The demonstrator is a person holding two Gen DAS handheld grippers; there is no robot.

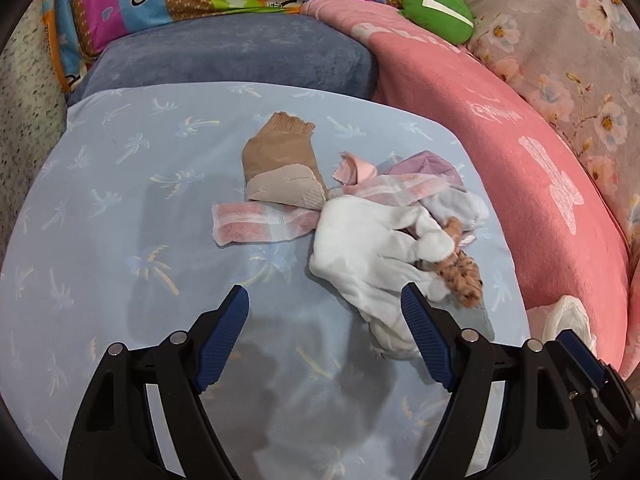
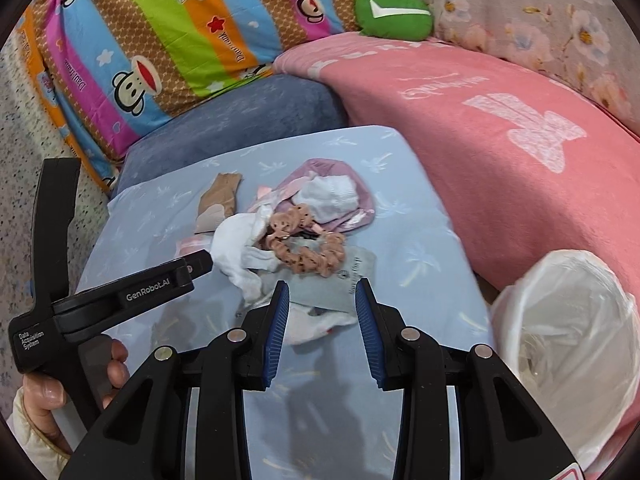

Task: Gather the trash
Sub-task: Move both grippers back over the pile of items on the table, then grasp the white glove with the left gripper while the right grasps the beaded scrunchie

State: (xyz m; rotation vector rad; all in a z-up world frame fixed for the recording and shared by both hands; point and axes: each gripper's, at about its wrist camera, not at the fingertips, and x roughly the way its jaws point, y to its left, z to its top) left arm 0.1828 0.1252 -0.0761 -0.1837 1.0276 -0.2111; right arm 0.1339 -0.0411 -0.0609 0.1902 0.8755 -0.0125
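Right wrist view: I hold the right gripper (image 2: 322, 304) spread above the grey sock (image 2: 334, 284) in the pile on the bed (image 2: 420, 240), bin bag (image 2: 568, 320) alongside for drops; left gripper (image 1: 324, 312) hovers spread.

We see bin bag (image 2: 568, 344) blurred, contents unreadable, its lower part cut by frame edge. Grey sock (image 2: 332, 284) print too small to read. White glove (image 1: 372, 248) hides items beneath.
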